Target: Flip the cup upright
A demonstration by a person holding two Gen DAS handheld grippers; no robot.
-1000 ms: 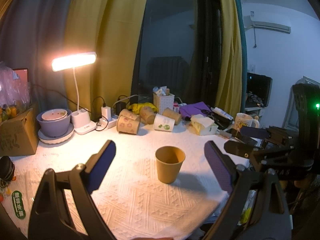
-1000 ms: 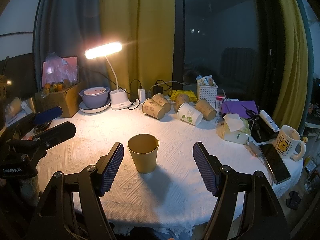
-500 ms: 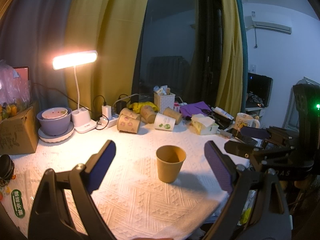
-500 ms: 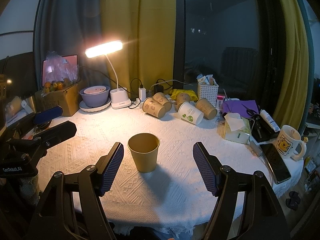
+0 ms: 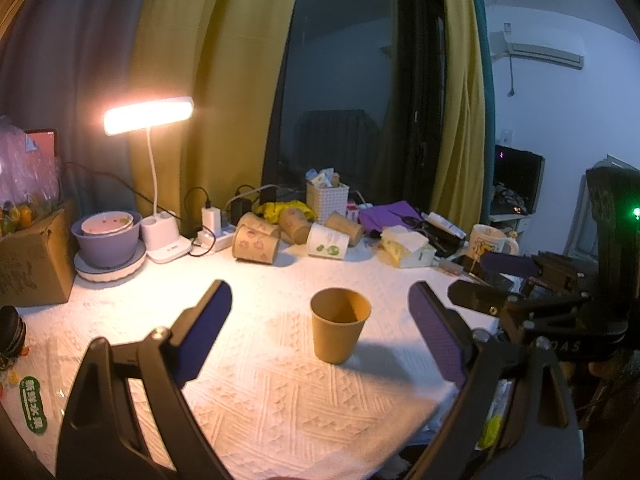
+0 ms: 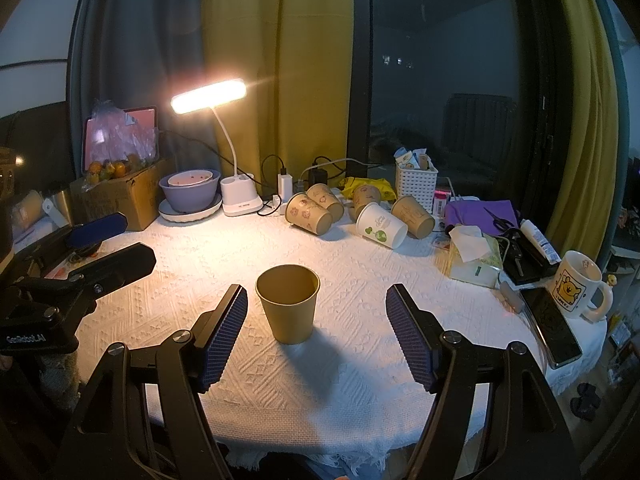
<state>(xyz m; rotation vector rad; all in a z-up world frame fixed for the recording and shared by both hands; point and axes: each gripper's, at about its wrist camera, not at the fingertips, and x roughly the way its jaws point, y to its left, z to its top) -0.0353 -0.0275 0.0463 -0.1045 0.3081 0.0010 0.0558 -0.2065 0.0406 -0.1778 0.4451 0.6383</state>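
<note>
cup (image 6: 289,303) upright on bench (image 6: 360,280), mouth up | left tool (image 5: 320,332) apart, empty | right tool (image 6: 316,332) apart, empty, cup between its pads

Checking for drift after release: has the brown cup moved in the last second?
No. The brown cup stands upright in the same spot on the white tablecloth, same offset from the lying cups behind it.

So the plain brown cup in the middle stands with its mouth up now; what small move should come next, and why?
Probably none on the cup: it stands upright on the white cloth, mouth up, touched by nothing. Both the left gripper and right gripper are open and short of it, so I would draw them back, away from the cup, to avoid knocking it.
</note>
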